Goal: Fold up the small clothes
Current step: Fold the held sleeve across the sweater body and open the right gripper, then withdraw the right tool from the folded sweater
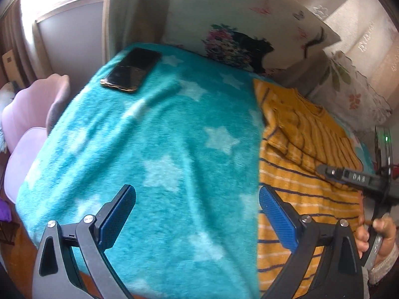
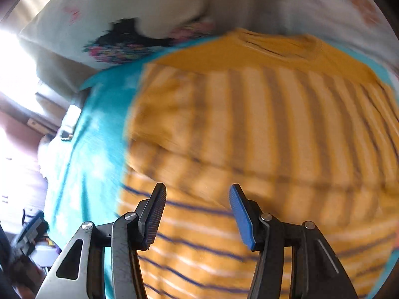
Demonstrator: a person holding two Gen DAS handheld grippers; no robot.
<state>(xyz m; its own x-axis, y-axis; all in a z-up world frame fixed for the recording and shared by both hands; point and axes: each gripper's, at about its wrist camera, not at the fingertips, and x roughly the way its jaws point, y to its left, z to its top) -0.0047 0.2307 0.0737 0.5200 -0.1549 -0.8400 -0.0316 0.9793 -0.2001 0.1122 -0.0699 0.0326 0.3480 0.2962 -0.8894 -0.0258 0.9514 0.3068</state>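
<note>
progress: shirt (image 2: 249, 129) partly folded, more folds left, I judge | shirt: on blanket (image 1: 149, 137), under my right gripper (image 2: 197, 214), right of my left gripper (image 1: 197, 216) | both grippers: wide, holding nothing

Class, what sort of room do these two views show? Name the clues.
Probably a bedroom: a teal star-patterned fleece blanket covers a bed-like surface, a printed pillow leans at its far end, and a curtained window stands beside it.
</note>
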